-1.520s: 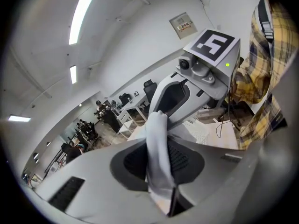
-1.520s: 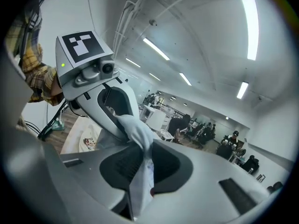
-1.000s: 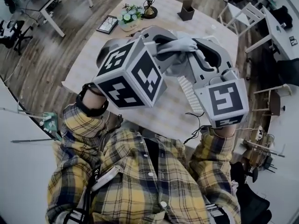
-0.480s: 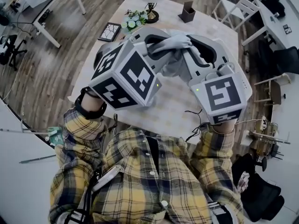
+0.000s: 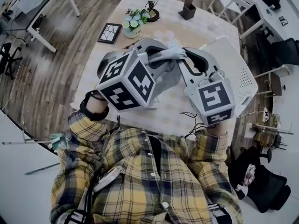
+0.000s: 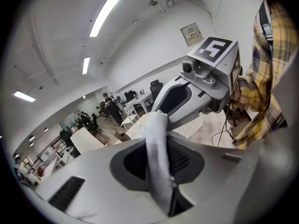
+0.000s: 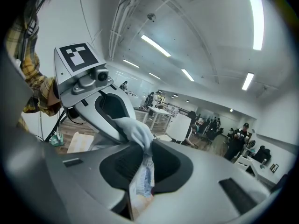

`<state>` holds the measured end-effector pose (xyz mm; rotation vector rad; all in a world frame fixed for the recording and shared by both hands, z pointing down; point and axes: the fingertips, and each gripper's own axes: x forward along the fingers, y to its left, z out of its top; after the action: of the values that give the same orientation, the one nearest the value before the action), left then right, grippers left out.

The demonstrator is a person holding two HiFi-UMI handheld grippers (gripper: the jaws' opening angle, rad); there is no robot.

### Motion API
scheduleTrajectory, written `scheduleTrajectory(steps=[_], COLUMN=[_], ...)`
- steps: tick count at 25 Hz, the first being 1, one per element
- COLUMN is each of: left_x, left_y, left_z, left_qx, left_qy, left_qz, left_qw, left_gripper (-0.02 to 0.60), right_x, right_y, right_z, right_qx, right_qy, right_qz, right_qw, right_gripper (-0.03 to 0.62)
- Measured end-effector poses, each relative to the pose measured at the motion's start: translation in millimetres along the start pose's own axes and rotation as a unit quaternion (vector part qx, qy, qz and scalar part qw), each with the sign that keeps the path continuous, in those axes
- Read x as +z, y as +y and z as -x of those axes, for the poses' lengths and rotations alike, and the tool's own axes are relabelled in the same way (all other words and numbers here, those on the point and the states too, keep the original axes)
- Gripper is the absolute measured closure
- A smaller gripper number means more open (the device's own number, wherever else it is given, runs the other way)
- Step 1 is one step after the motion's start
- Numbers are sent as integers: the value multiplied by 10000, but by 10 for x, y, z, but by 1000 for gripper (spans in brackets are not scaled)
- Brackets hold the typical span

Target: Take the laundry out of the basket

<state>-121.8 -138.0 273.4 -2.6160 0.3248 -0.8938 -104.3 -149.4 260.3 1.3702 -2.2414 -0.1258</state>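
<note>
Your left tool (image 5: 156,56) and right tool (image 5: 183,62) both pinch the pale cloth (image 5: 167,54), maybe a sock; lay it flat on the bench (image 5: 187,31) at twelve o'clock.

I look down on a pale desk (image 5: 205,31) standing on a wooden floor (image 5: 56,73). Along its far side sit a lamp (image 5: 152,15), a small dark box (image 5: 188,10), a pot of flowers (image 5: 132,24) and a dark picture frame (image 5: 109,32). A white perforated basket (image 5: 240,73) sits at the desk's right side.
</note>
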Motion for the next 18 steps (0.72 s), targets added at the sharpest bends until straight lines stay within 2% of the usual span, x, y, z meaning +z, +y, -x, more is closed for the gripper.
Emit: scheduleTrajectory(steps=[4,9,15,18], left_x=[-409,-914,-1543,-1825], left_y=[-294,-720,-1152,-1331], left_z=[-258,-627,-948,-1116], left_qx=[-382,-911,-1341,-1430], left_qy=[176,485,1016,1250], left_qz=[395,909,1499,1806], left_qw=[9983,9905,9743,9651], left_gripper=[475,471,468,466], right_x=[-516,-1227,-1984,-2337], right_y=[249,555,973,1140], right_z=[-159,-322,-559,-691], right_qx=[265,482,819,905], right_qy=[517,1189,1832,2127], right_qz=[-375,-1058,-1678,-1926], right_qw=[9976,9861,9652,9537], right_gripper=[511,510,505,503])
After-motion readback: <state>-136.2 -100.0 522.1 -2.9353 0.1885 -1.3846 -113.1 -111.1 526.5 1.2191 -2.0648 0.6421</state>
